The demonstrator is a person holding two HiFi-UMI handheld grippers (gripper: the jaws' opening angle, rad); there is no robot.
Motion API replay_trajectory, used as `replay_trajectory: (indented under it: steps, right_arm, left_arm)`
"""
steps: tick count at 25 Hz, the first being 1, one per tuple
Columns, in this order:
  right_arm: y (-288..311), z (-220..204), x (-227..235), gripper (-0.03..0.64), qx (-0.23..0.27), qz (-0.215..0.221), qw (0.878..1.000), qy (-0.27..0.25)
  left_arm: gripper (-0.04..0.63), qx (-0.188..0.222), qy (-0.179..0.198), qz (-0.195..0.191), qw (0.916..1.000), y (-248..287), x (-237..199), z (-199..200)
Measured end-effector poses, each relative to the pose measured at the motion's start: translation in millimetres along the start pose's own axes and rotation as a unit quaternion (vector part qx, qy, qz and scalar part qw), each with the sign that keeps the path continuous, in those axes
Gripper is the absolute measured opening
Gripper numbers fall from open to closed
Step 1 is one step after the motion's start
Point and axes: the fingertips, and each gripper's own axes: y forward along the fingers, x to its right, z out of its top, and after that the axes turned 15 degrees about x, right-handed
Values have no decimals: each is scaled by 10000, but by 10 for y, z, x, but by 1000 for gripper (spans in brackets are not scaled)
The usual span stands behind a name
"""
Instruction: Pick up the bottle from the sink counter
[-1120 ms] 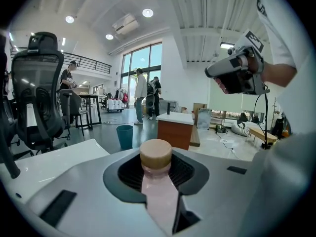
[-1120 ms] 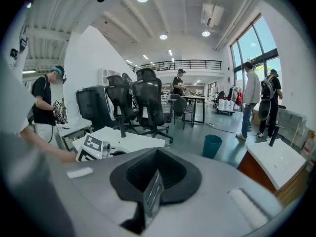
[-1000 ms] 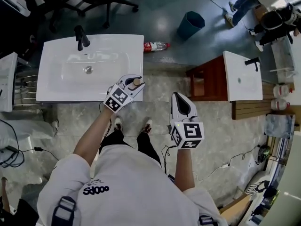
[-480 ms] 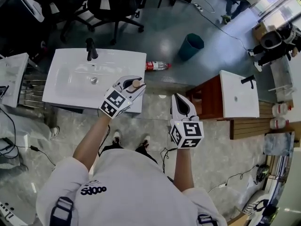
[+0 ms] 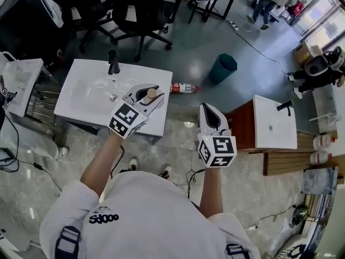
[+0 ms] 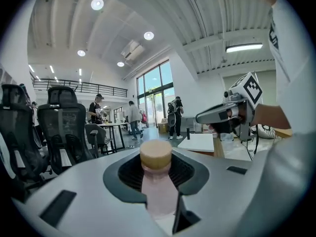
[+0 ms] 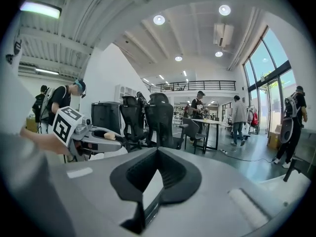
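We clamp the left gripper (image 5: 154, 97) on the bottle (image 6: 158, 186), under its cap (image 6: 155, 154), above the sink tabletop's (image 5: 81, 109) near right corner. It seems light, smooth and slippery. Our right gripper (image 5: 206, 109) is closed and empty.

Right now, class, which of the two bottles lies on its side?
The red-labelled bottle on the floor beside the sink counter; the tan-capped bottle stands upright, gripped in the left gripper.

Bright, even light from ceiling lamps (image 6: 97, 4) and tall windows (image 6: 157, 90); gripper views fisheye-warped, corners black.
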Motion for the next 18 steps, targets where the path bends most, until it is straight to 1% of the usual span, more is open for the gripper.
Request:
replay_trajectory:
  steps: [2,4,10,18]
  right_arm:
    - [13,75,5,11,81,63,9999,33]
    - [31,141,9,11,136,113,9998,-41]
    - [68,248,-119,11,240,380,9969,-648]
    - [45,448,-135,11,429,419,9953,-760]
  left_arm:
    - [115,90,94,26,9999,-32,-16,123]
    - [115,191,199,-20,9996,-54,-12,256]
    - [115,398,317,-77,9987,-163,2,564]
    - [115,561,484,-48,9972,-245,-2,801]
